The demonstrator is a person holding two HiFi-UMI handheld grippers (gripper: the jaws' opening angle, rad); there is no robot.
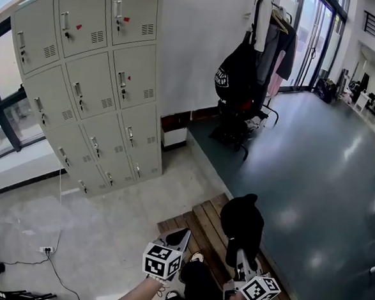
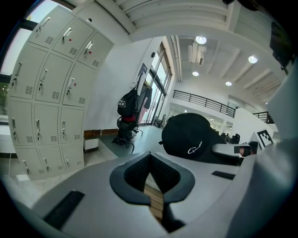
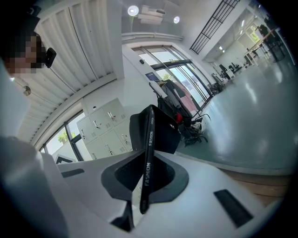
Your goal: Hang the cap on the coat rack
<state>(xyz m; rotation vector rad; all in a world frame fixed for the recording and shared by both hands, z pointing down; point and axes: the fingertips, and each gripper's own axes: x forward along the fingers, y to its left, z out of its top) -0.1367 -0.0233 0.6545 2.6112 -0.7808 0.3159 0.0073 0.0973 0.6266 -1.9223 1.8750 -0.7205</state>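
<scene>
Right gripper (image 3: 145,179): clenched on the cap's (image 1: 242,222) thin edge, cap held up over the wooden step (image 1: 205,223)
Left gripper (image 2: 150,173): pressed together, empty
Coat rack (image 1: 258,52): well apart, crowded with bags
Risk: thin pinch may slip; cap may miss a free hook

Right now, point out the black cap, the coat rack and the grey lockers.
Black fabric cap (image 1: 241,222), head view, crown.
Loaded metal coat rack (image 1: 231,134), head view, base.
Grey metal lockers (image 1: 90,75), head view, middle door.
</scene>
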